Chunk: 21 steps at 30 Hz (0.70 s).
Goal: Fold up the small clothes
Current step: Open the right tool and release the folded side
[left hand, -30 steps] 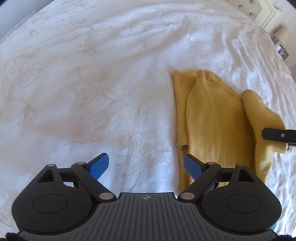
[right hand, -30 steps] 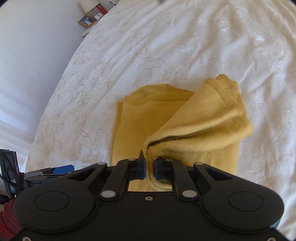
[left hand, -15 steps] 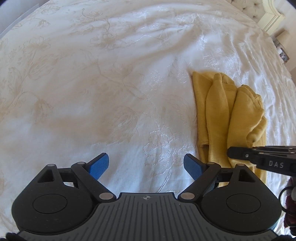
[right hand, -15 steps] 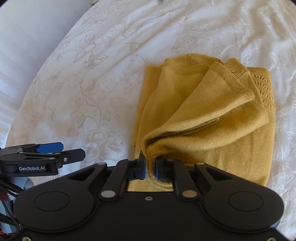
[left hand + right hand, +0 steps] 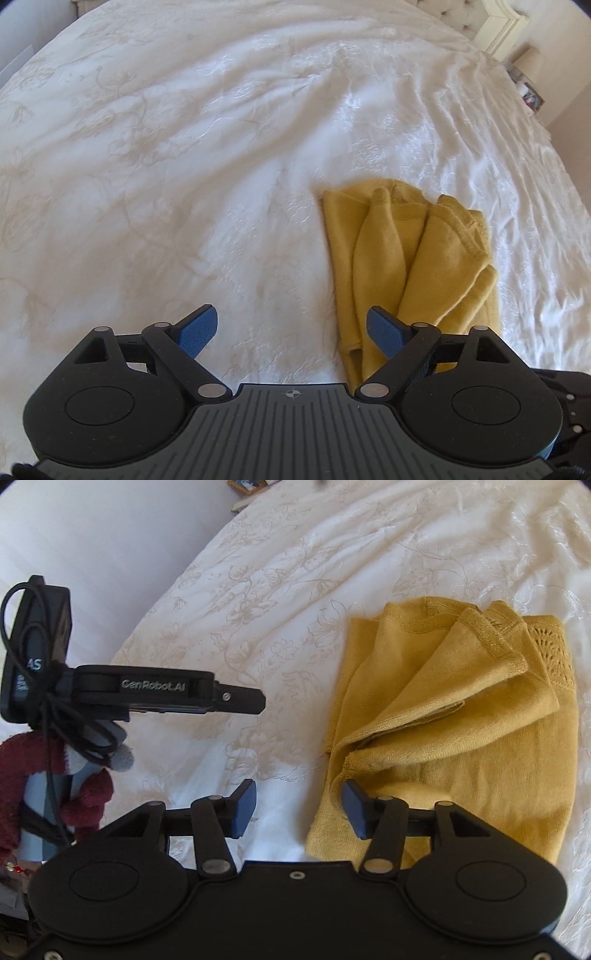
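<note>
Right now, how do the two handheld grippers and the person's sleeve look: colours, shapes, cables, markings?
The left gripper has a black body with two round discs, a ribbed grey centre plate and blue textured pads. Seen from the side, it carries white "GenRobot.AI" lettering and looped black cables. The right gripper is all black with dark blue pads. A dark red knitted sleeve shows below the left gripper.

a wide bed [image 5: 221, 147] fills both views, covered by a white bedspread [image 5: 295, 572] with a pale floral pattern, creased toward its far side. soft daylight falls across it. a cream tufted headboard [image 5: 461, 14] stands at the far corner beside a lamp [image 5: 532, 62] and a picture frame [image 5: 533, 99]. a plain white wall [image 5: 92, 535] runs alongside.
</note>
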{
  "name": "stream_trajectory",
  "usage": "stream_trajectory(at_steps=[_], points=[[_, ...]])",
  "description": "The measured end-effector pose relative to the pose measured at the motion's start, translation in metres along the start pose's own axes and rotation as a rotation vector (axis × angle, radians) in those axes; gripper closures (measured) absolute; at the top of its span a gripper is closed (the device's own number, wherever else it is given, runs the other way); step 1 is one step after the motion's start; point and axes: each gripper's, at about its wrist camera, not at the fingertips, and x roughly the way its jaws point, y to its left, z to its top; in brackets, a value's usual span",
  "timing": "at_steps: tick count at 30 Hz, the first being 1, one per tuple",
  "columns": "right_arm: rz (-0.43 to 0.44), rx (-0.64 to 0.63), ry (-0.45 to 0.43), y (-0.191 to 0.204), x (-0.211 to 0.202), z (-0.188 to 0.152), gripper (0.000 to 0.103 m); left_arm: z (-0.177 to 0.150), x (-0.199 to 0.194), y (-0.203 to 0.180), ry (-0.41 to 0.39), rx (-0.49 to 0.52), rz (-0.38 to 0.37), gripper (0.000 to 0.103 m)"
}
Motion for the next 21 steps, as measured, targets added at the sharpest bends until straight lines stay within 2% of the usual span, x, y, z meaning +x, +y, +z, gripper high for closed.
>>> stream_trajectory(at_steps=[3,5,8,10,13,16,19,21], points=[[-0.021,0.044,-0.032,-0.01,-0.016,-0.014,0.044,0.005,0.005,-0.023,-0.001,0.072,-0.025,0.015],[-0.067,0.054,-0.052,-0.016,-0.023,-0.022,0.044,0.006,0.009,-0.039,0.004,0.125,-0.036,0.015],[-0.139,0.035,-0.101,-0.025,-0.033,-0.028,0.044,0.005,0.016,-0.057,0.027,0.165,-0.063,0.015],[-0.151,0.072,-0.109,-0.037,-0.033,-0.026,0.044,0.005,0.019,-0.065,0.034,0.178,-0.069,0.015],[-0.135,0.107,-0.121,-0.057,-0.029,-0.02,0.044,0.008,0.021,-0.07,0.039,0.194,-0.064,0.015],[-0.079,0.104,-0.115,-0.063,-0.016,-0.011,0.043,0.011,0.019,-0.071,0.039,0.21,-0.051,0.015],[-0.009,0.059,-0.048,-0.052,0.003,-0.014,0.042,0.012,0.02,-0.072,0.039,0.225,-0.032,0.015],[0.071,0.022,0.024,-0.038,0.016,-0.02,0.042,0.011,0.021,-0.074,0.038,0.239,-0.021,0.015]])
